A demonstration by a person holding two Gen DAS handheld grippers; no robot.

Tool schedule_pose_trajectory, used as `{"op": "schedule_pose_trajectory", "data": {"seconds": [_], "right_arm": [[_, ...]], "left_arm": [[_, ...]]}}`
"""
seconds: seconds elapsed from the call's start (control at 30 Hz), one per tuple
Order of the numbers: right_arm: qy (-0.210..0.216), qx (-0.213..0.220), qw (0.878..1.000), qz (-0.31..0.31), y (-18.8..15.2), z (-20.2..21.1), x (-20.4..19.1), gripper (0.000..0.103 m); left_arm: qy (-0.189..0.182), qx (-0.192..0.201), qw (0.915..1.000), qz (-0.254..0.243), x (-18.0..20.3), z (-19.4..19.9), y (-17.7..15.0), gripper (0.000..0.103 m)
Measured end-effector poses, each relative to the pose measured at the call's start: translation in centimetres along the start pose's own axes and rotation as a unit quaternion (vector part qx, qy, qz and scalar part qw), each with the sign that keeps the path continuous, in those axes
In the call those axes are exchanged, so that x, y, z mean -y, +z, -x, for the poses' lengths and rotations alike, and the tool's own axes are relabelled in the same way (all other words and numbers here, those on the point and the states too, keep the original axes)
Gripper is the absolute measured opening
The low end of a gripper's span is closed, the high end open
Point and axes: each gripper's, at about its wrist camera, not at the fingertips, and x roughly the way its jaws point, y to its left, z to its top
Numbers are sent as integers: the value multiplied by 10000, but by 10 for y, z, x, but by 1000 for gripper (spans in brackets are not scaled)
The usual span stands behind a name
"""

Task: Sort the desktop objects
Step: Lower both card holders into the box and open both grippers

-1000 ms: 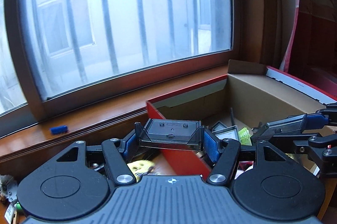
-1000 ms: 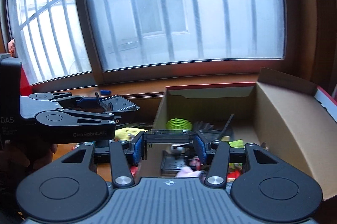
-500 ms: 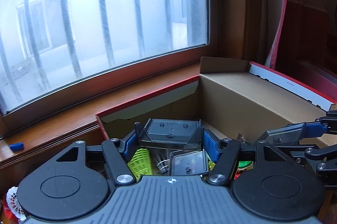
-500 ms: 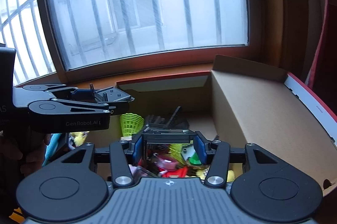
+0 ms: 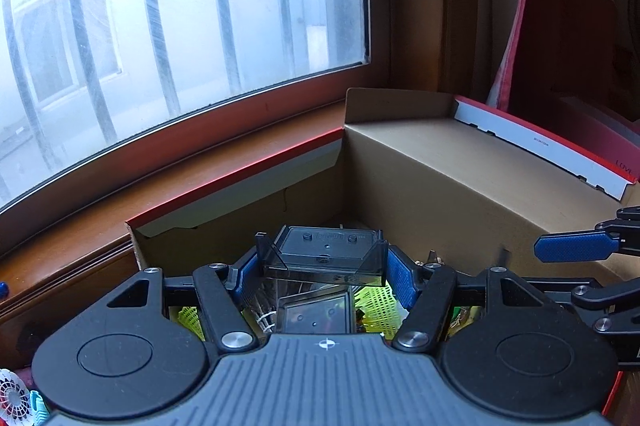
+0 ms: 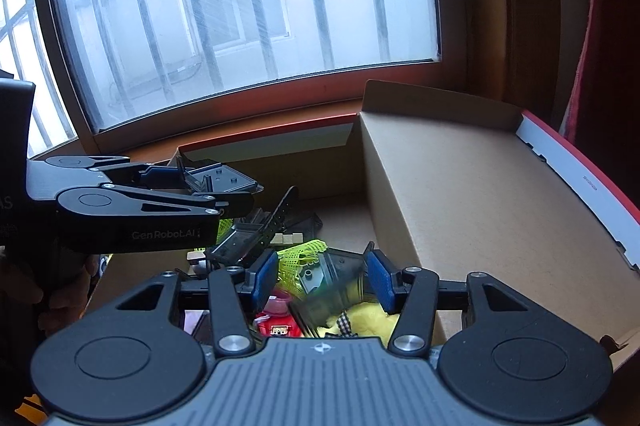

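Box [image 6: 460, 186]: open cardboard, red-edged, under the window [image 6: 240, 6]; far end bare, near end heaped with clutter. Left gripper [image 5: 322, 268]: above the box's near end, pads clamped on a smoky case [image 5: 324, 254]. Right gripper [image 6: 322, 280]: above the heap, pads apart; a blurred dark case [image 6: 334, 296] sits between them, contact unclear.

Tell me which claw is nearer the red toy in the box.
Right. The right claw hangs open just above the red toy; the left claw, holding a smoky tray, sits higher and farther back.
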Motion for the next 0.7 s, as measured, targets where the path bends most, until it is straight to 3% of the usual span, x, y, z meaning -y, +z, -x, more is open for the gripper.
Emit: {"op": "schedule_pose_trajectory", "data": {"seconds": [0.1,0.2,0.33,0.7], "right_arm": [[-24,-4,10000,-19,-1,1,2,53],[-62,3,10000,-40,-2,4,2,55],[-85,9,9999,-82,-6,9,2,63],[117,-8,9998,-162,-27,15,-8,88]], "left_arm": [[-31,-17,10000,-31,3,-1,0,65],[-3,-3,10000,-30,5,0,-1,77],[42,-13,10000,15,5,3,-1,87],[210,-58,9997,141,5,19,-9,97]]}}
